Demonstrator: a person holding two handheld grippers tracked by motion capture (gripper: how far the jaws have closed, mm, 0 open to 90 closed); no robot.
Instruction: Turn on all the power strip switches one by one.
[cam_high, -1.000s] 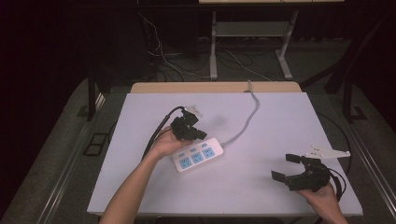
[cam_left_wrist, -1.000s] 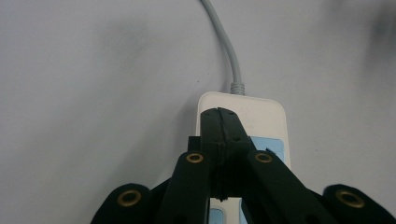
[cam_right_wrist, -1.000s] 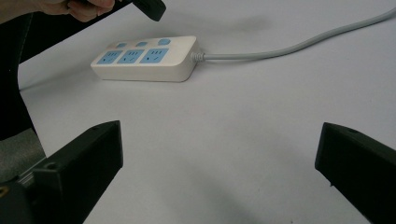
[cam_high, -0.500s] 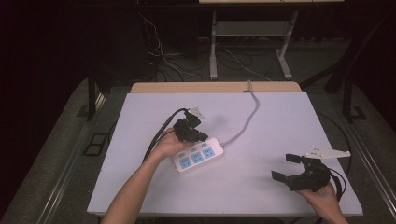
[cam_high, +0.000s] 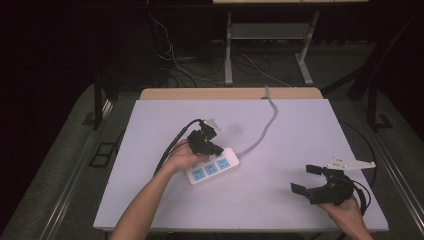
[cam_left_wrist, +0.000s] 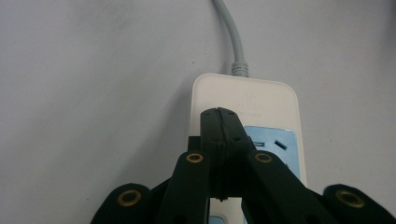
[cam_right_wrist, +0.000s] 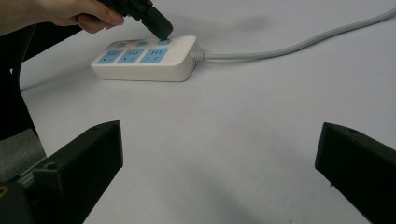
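Note:
A white power strip (cam_high: 212, 169) with blue sockets lies near the middle of the white table; its grey cord (cam_high: 260, 135) runs to the far edge. My left gripper (cam_high: 216, 149) is shut, jaws pressed together with nothing between them, its tip down on the strip's cord end (cam_left_wrist: 219, 112). The right gripper view shows that tip (cam_right_wrist: 161, 29) touching a blue button on the strip (cam_right_wrist: 144, 58). My right gripper (cam_high: 307, 179) stands open near the front right of the table, jaws wide apart and empty (cam_right_wrist: 219, 154).
The white table (cam_high: 300, 130) has bare room between the strip and the right gripper. A black cable (cam_high: 172, 142) trails from the left gripper toward the left edge. Desk legs and floor cables (cam_high: 230, 60) lie beyond the far edge.
The left hand and gripper have crept slightly right along the strip toward its cord end. The right gripper has stayed put.

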